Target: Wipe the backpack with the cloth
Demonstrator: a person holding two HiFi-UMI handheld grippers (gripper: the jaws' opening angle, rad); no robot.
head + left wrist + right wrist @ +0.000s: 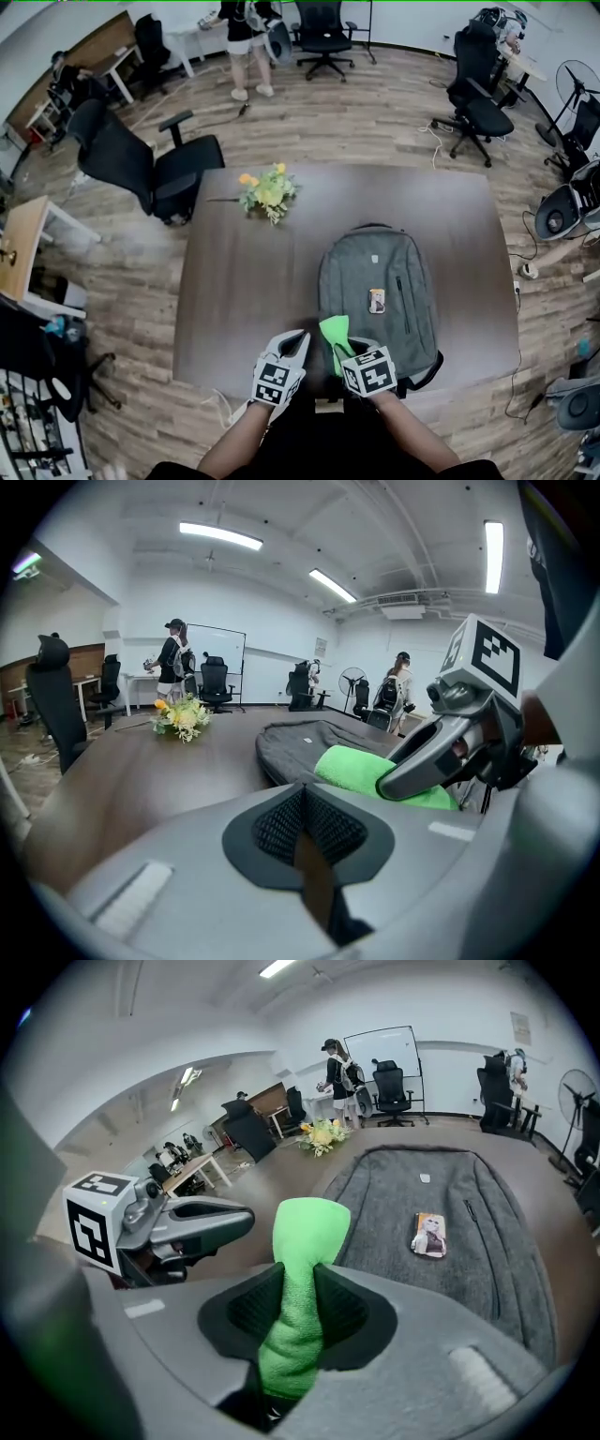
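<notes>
R gripper [300,1312] pinches the green cloth [307,1227]. L gripper [305,829] sits just beside it, jaws pressed together on nothing. The grey backpack [375,281] lies flat on the table [234,281] ahead, w/ the cloth at its near-left corner. Wiping prob not yet begun. Next: lower the cloth onto the fabric and sweep fwd.

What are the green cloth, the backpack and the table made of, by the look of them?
Cloth: soft, fuzzy textile, probably microfibre; its nap shows and it bunches easily.
Backpack: matte grey woven fabric, going by the heathered speckle.
Table: smooth dark brown wood look with a faint sheen; whether veneer or laminate, I cannot tell.
</notes>
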